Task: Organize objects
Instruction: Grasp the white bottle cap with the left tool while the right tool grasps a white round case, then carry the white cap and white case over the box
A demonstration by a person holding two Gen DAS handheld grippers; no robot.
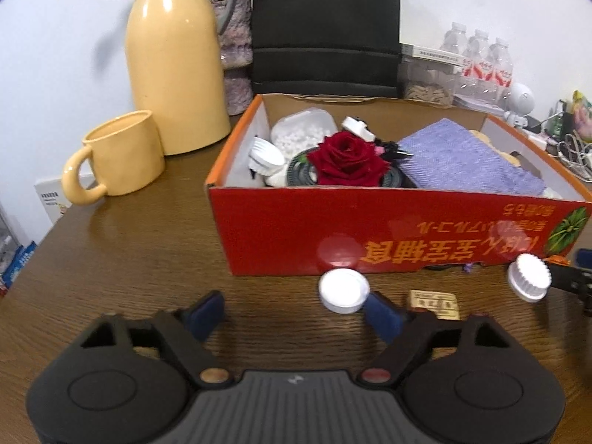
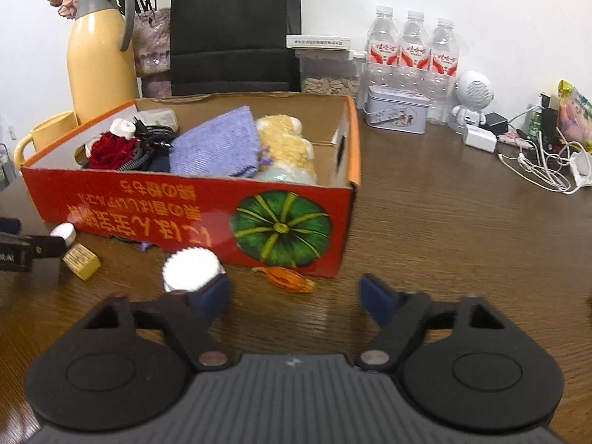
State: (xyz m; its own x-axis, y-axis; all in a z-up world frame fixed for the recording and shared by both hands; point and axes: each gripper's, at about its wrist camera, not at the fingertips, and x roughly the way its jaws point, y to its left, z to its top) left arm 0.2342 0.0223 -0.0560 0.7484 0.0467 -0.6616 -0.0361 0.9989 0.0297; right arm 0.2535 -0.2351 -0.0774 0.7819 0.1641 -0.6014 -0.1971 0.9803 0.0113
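The thermos jug [image 1: 177,63] loses its lid past the left wrist view's top edge. In the red cardboard box [image 2: 148,199], the purple cloth [image 2: 216,144] covers part of the cream plush toy [image 2: 286,146]. The box's near wall hides whatever lies lower inside.

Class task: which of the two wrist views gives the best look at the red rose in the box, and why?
The left wrist view: the red rose faces the camera, open petals plain, at the middle of the red cardboard box. The right wrist view shows it small, blurred, low at the box's left end, partly behind the box wall.
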